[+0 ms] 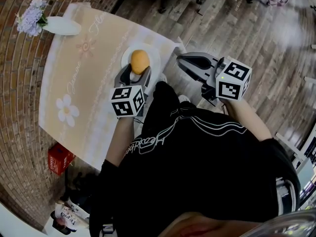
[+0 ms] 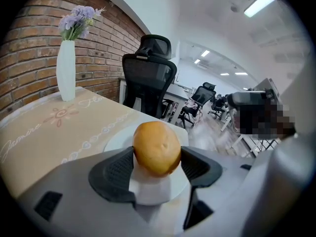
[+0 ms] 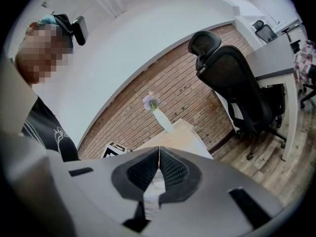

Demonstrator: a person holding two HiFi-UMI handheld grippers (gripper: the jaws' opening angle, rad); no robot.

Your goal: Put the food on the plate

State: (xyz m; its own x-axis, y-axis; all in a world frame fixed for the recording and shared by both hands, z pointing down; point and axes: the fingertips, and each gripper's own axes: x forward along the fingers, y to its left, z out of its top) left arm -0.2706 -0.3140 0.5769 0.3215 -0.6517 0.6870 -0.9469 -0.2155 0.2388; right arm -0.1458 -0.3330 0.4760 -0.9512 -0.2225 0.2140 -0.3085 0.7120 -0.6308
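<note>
Left claw [image 2: 157,163] clamps round orange-yellow food [image 2: 157,146], held over plate [image 1: 155,54], likely poised for set-down; contact with plate unclear. Right of plate, right claw [image 3: 158,170] pressed closed, empty, off tabletop [image 1: 74,93], apparently idle, clear of drop.
</note>
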